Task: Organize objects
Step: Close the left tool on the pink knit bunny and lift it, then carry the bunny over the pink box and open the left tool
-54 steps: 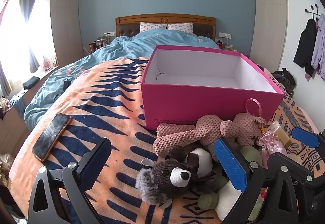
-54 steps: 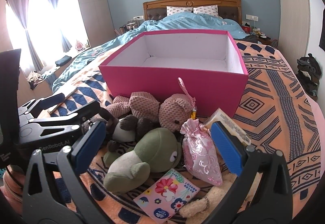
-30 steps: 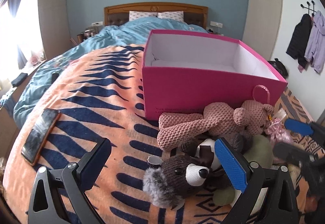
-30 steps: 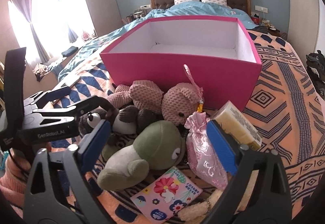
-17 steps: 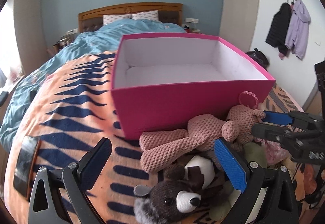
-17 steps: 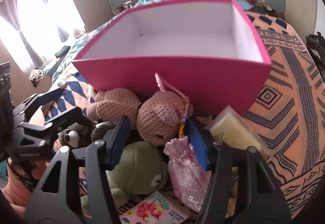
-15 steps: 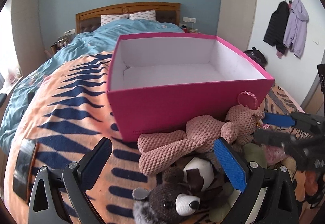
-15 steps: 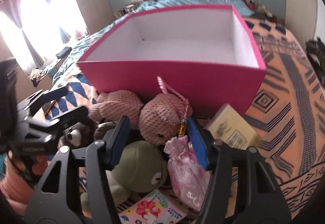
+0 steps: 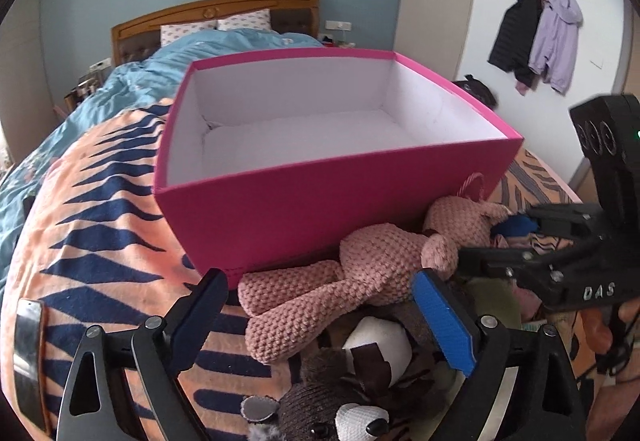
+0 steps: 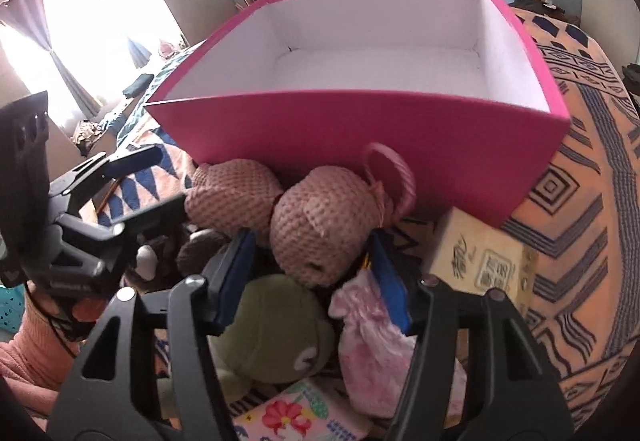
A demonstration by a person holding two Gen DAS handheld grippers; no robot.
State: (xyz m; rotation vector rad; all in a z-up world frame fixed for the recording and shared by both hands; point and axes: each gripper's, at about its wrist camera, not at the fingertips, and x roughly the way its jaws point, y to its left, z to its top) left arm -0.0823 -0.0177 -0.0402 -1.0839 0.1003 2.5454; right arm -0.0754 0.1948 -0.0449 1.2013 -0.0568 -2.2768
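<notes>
Now right tool [image 10: 312, 265] pinches knobbly knit pink bear [image 10: 320, 225] head, left tool [image 9: 320, 317] wide, by rigid pink box [image 10: 360, 133]

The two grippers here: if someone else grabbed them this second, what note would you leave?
Right gripper: jaws closed in around the pink knit bear's head, pads at both sides; firm grip not certain.
Left gripper: open, holding nothing, above the bear's body and the brown plush.
Pink box: empty, on the bed right behind the toy pile.
Done: nothing boxed yet.
Left: lift the bear into the box, then the brown plush, green plush, pink satin pouch, flowered card and yellowish packet.
</notes>
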